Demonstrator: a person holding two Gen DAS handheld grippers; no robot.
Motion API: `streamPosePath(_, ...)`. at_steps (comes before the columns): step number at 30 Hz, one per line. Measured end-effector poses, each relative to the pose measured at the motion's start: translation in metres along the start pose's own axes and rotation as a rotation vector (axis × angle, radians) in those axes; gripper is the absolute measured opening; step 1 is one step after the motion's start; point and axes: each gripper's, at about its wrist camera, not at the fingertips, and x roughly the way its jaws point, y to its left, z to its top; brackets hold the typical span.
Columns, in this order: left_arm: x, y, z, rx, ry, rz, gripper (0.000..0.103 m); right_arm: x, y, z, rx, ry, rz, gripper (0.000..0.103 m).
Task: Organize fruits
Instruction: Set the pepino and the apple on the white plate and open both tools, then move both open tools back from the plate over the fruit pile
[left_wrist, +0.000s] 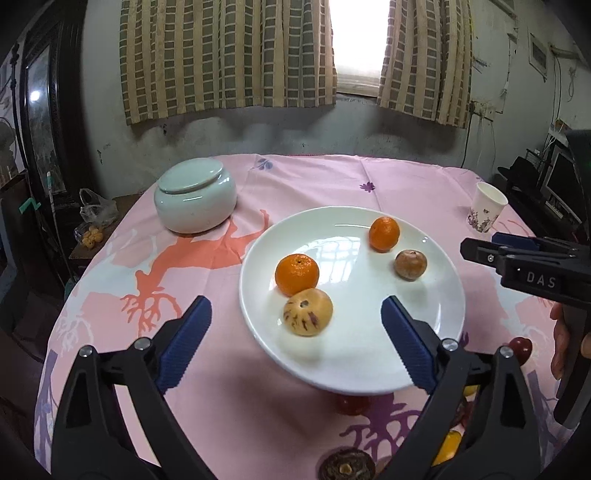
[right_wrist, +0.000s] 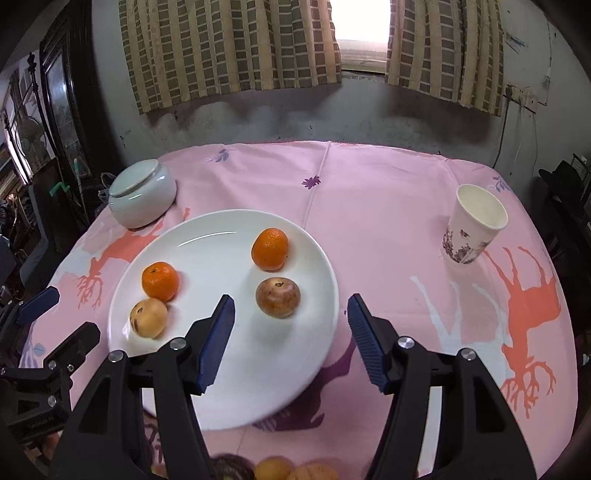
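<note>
A white plate (left_wrist: 424, 332) (right_wrist: 221, 387) on the pink tablecloth holds two oranges (left_wrist: 296, 274) (left_wrist: 384, 233), a brown round fruit (left_wrist: 410, 264) (right_wrist: 277, 297) and a yellow speckled fruit (left_wrist: 307, 312) (right_wrist: 148, 317). My left gripper (left_wrist: 296, 325) is open and empty, hovering over the plate's near side with the speckled fruit between its fingers' line. My right gripper (right_wrist: 290, 317) is open and empty over the plate's right rim, near the brown fruit. More fruits lie on the cloth at the near edge: a red one (left_wrist: 521, 349), a dark brown one (left_wrist: 345, 467), orange ones (right_wrist: 273, 469).
A pale green lidded ceramic jar (left_wrist: 195, 195) (right_wrist: 142, 195) stands at the back left. A patterned paper cup (left_wrist: 487, 206) (right_wrist: 474, 225) stands at the right. A wall with curtains is behind the table. Dark furniture stands at both sides.
</note>
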Motion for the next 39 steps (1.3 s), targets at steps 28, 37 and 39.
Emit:
streamPosePath(28,-0.043,-0.024,-0.109,-0.016,0.074,-0.091,0.101,-0.07,-0.046,-0.175,0.062,0.063,-0.005,0.065)
streamPosePath(37,-0.041,-0.012,-0.109,-0.125,0.136,-0.181,0.101,-0.067,-0.046,-0.179,0.073,0.064,-0.003,0.065)
streamPosePath(39,-0.042,-0.013,-0.109,-0.112,0.126,-0.154,0.101,-0.065,-0.049,-0.179,0.086,0.07,-0.001,0.065)
